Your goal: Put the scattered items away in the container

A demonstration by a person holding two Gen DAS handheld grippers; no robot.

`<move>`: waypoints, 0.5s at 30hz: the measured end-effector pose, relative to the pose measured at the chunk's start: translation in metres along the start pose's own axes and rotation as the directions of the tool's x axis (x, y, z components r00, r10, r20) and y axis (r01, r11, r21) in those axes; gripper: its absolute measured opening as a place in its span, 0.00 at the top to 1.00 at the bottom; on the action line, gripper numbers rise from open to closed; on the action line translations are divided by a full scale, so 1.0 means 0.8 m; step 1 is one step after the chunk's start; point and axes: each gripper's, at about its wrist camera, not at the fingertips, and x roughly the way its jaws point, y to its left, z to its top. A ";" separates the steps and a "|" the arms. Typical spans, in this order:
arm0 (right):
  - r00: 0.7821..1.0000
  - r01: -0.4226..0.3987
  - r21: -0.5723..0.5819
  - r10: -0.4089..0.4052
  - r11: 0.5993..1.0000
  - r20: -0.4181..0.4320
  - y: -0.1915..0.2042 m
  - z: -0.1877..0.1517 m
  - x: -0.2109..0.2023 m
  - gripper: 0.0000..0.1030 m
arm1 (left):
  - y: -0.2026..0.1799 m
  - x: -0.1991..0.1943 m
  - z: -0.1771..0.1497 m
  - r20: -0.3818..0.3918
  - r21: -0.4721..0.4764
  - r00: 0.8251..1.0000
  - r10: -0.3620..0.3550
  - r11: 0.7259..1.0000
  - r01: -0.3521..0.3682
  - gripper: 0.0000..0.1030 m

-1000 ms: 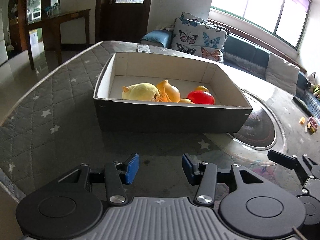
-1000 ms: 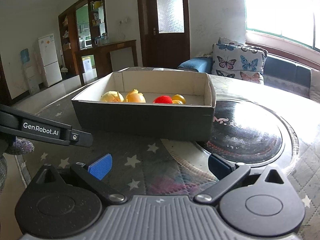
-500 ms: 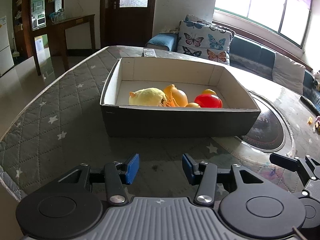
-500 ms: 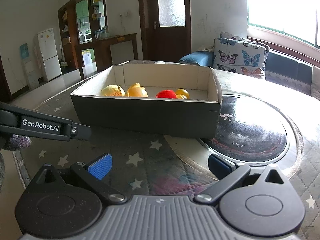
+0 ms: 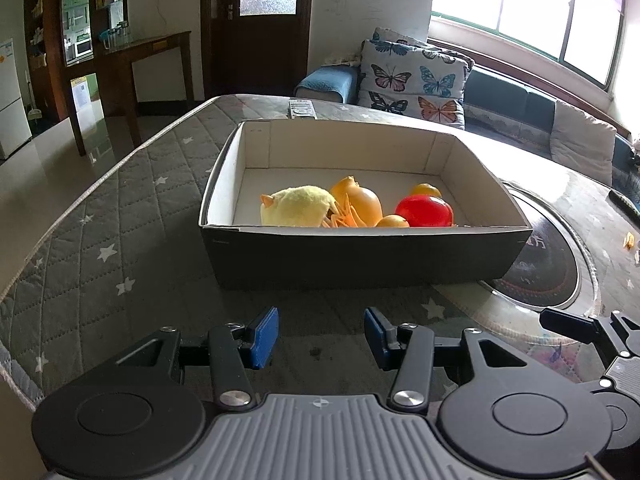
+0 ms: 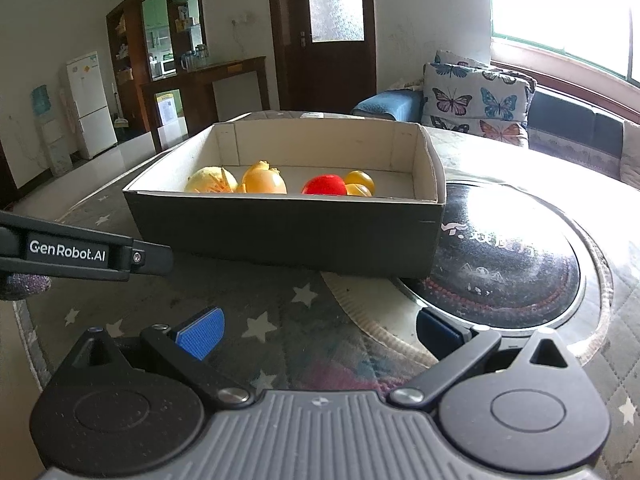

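Both claws hovered low over the quilted surface (image 5: 120, 216), short of the box (image 5: 360, 256). The left claw (image 5: 320, 336) gaped empty; the right claw (image 6: 320, 330) gaped wider, empty too. A yellow plush (image 5: 296, 211), orange toy (image 5: 362, 202) and red ball (image 5: 424, 211) lay inside the box.

You see one box (image 5: 360, 256) mid-frame. Inside: one yellow plush chick (image 5: 298, 211), one orange toy (image 5: 360, 202), one red ball (image 5: 425, 211), two small oranges (image 5: 426, 190).
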 end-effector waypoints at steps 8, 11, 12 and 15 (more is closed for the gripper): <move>1.000 0.000 0.003 0.000 1.000 -0.017 -0.005 0.007 0.012 0.00 | -0.002 0.009 0.010 -0.003 0.018 1.000 0.021 1.000 -0.021 0.51; 1.000 0.000 0.006 0.000 1.000 -0.022 -0.007 0.009 0.016 0.00 | -0.003 0.012 0.014 -0.001 0.024 1.000 0.029 0.999 -0.029 0.51; 1.000 0.001 0.007 0.000 1.000 -0.024 -0.008 0.011 0.018 0.00 | -0.003 0.013 0.015 -0.003 0.027 0.999 0.034 0.999 -0.034 0.51; 1.000 0.002 0.003 -0.002 1.000 -0.025 -0.008 0.014 0.020 0.00 | -0.004 0.017 0.017 -0.008 0.037 0.999 0.046 0.998 -0.046 0.51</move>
